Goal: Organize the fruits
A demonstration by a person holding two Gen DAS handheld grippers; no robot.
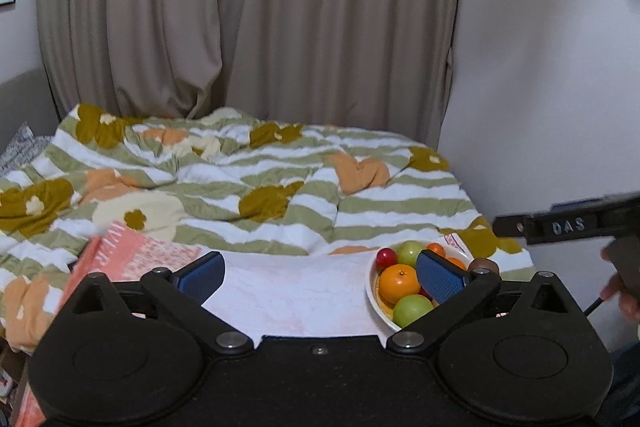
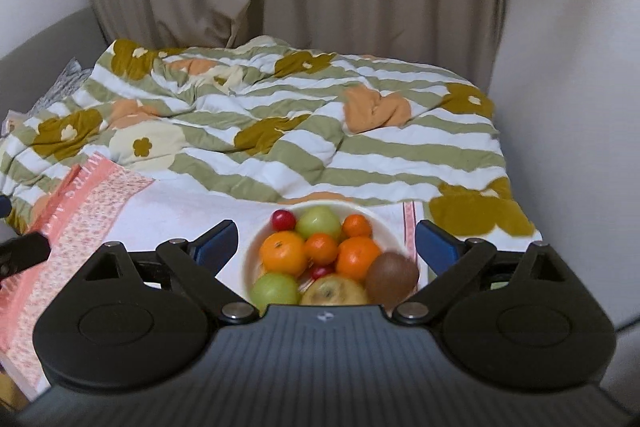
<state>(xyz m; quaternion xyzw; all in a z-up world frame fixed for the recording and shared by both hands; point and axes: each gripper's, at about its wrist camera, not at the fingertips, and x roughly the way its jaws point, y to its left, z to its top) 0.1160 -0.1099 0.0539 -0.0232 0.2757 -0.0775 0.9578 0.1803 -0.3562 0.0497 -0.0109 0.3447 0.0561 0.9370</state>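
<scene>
A white bowl (image 2: 250,247) of fruit stands on a white cloth on the bed. It holds oranges (image 2: 283,251), green apples (image 2: 319,221), a red cherry-like fruit (image 2: 283,219), a brown kiwi (image 2: 391,279) and a yellowish fruit (image 2: 333,291). My right gripper (image 2: 326,245) is open, its fingers either side of the bowl, just above it. My left gripper (image 1: 320,273) is open and empty over the cloth, left of the bowl (image 1: 373,291); its right finger (image 1: 438,279) overlaps the bowl. An orange (image 1: 398,282) and a green apple (image 1: 412,309) show there.
A white cloth (image 1: 296,287) with a pink patterned border (image 2: 80,223) covers the near part of the bed. A rumpled striped flower-print duvet (image 2: 280,131) lies behind. Curtains and a wall stand at the back and right. The right gripper's body (image 1: 568,225) shows at the right edge.
</scene>
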